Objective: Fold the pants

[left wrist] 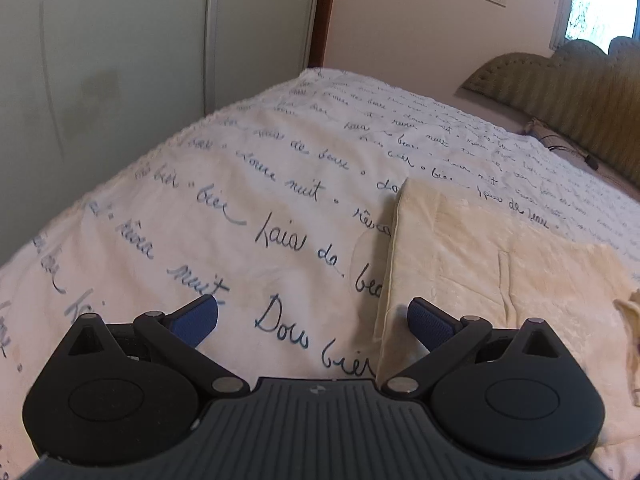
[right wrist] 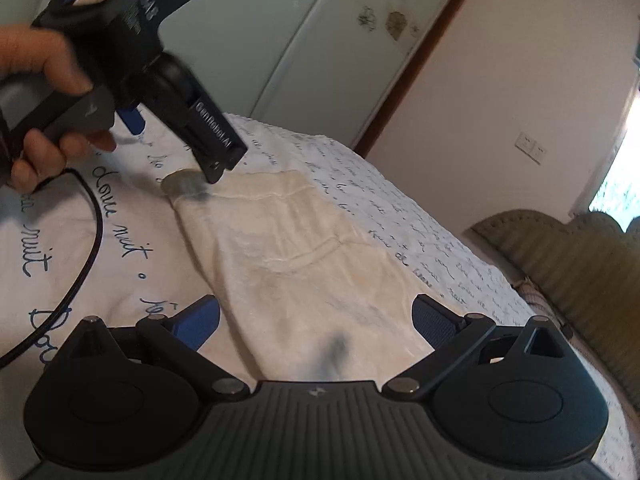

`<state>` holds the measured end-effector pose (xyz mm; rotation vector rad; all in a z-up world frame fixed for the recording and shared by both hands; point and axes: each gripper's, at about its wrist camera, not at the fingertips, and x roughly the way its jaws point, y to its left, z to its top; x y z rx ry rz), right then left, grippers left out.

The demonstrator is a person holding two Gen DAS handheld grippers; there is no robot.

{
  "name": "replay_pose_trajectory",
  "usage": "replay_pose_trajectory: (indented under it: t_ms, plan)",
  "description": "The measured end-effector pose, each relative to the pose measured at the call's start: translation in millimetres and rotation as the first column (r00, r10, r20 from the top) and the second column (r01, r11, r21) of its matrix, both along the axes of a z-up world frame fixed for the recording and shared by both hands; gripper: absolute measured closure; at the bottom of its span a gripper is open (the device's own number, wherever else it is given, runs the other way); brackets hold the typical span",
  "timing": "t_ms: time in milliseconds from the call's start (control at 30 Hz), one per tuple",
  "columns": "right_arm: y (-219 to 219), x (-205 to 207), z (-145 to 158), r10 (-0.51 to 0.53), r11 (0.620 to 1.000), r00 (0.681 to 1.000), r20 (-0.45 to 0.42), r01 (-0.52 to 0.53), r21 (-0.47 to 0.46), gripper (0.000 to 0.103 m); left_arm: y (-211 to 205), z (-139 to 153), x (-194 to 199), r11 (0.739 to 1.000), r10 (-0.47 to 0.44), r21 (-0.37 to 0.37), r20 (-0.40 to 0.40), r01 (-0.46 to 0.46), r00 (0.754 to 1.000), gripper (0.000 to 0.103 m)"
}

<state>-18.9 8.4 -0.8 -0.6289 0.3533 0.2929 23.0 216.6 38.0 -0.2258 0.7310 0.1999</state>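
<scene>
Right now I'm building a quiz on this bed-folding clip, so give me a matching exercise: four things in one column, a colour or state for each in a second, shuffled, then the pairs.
Things:
1. pants
2. bedspread
3. headboard
4. left gripper

Descriptions:
A. olive green, ribbed
B. open, holding nothing
C. cream, lying flat
D. white with dark blue handwriting

Pairs: 1-C, 2-D, 3-A, 4-B

Cream pants [left wrist: 480, 264] lie flat on script-printed bed [left wrist: 240, 184].
</scene>
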Motion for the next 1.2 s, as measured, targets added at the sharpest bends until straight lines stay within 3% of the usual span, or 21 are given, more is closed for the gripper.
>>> replay_pose_trajectory:
  t_ms: [100, 167, 267, 333, 500, 767, 967, 1100, 1200]
  plan:
    - [25, 8, -14, 0.012, 0.994, 0.999, 0.038, -0.008, -0.109, 0.000, 10, -4, 0, 0.995, -0.020, -0.101, -0.025, 0.017, 0.999, 0.001]
    - [33, 15, -18, 0.003, 0.991, 0.998, 0.065, 0.006, -0.135, 0.000, 12, -7, 0, 0.987, -0.041, -0.159, -0.032, 0.035, 0.999, 0.001]
    - [31, 28, -9, -0.096, 0.992, 0.987, 0.130, 0.105, -0.068, 0.000, 15, -8, -1, 0.975, -0.052, -0.217, -0.019, 0.046, 0.998, 0.000]
    - [21, 33, 2, -0.137, 0.991, 0.983, 0.119, 0.135, 0.024, 0.000, 18, -8, 1, 0.961, -0.059, -0.270, -0.012, 0.054, 0.998, 0.001]
    - [10, 39, 8, -0.146, 0.986, 0.987, 0.074, 0.138, 0.096, 0.000, 13, -16, 21, 0.878, -0.140, -0.464, -0.011, 0.120, 0.990, 0.001]
    - [38, 25, -14, -0.009, 0.996, 0.997, 0.074, 0.016, -0.090, 0.000, 4, -4, 36, 0.910, -0.077, -0.405, 0.054, 0.092, 0.996, 0.002]
    - [54, 38, -21, 0.023, 0.989, 0.998, 0.050, -0.016, -0.146, 0.000, 3, -1, 48, 0.893, -0.137, -0.426, 0.051, 0.145, 0.989, 0.002]
    - [63, 35, -22, 0.064, 0.981, 0.995, 0.070, -0.050, -0.186, 0.000, -2, -2, 45, 0.948, -0.111, -0.297, 0.022, 0.112, 0.994, 0.002]
    - [62, 33, -25, 0.076, 0.982, 0.993, 0.092, -0.059, -0.179, 0.000, -1, -10, 46, 0.946, -0.144, -0.294, -0.005, 0.136, 0.990, 0.001]
